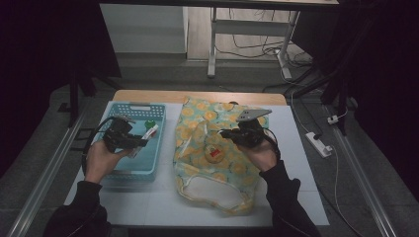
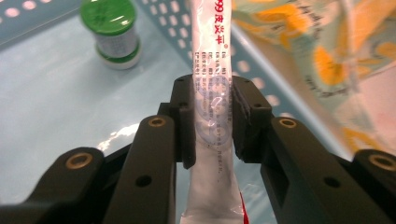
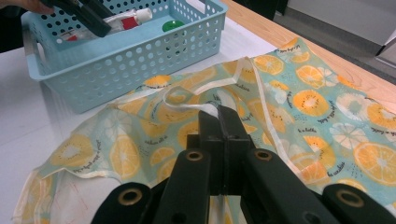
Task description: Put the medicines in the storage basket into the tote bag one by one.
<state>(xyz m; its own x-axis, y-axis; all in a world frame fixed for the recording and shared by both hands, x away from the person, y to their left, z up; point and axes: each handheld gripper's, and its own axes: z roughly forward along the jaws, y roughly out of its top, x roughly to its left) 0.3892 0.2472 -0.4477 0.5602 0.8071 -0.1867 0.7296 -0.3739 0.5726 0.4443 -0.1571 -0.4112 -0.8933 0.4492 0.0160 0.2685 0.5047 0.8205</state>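
Black jaws of the left gripper are clamped on a white plastic tube with red printing, the pads pressing both sides of its middle while the tube runs lengthwise between them. In the high view this left gripper sits over the light-blue perforated basket, taken here as the landmark, with the tube angled up toward the basket's right wall. Inside the basket, beyond the tube toward the far wall, stands a small white jar with a green lid, upright on the basket floor. The right gripper has its jaws pressed together on a fold of the fruit-print bag, pinching the pale binding at the bag's edge and lifting it into a small peak. In the high view the right gripper is to the right of the basket, over the upper half of the bag, which lies flat just beside the basket's right wall and extends toward the person. A small round item with a red mark lies on or within the bag, right of the basket; its nature cannot be determined. Basket and bag both rest on a white table with a wooden far edge.
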